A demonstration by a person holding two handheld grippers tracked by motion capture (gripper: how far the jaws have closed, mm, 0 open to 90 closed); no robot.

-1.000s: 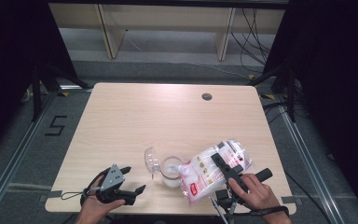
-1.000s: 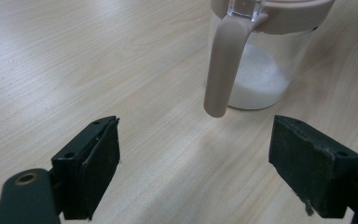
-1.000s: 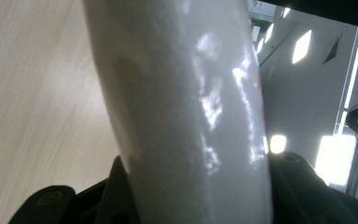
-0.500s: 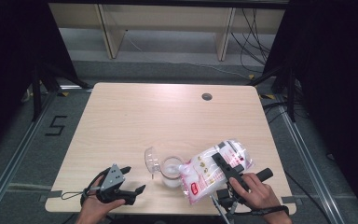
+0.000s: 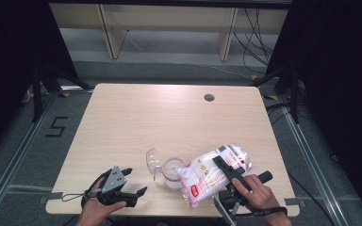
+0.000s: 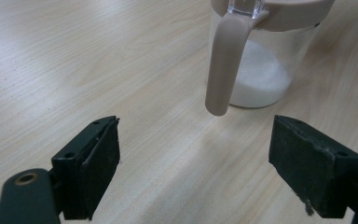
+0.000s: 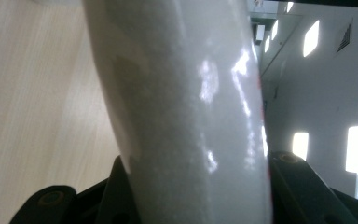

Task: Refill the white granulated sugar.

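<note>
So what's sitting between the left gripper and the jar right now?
Nothing: in the left gripper view, bare wooden tabletop runs from the open left gripper to the clear jar of white granules.

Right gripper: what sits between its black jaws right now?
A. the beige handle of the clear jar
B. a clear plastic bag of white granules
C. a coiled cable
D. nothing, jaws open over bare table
B: the right gripper clamps the clear plastic bag of white granules, tilted toward the clear jar.
</note>
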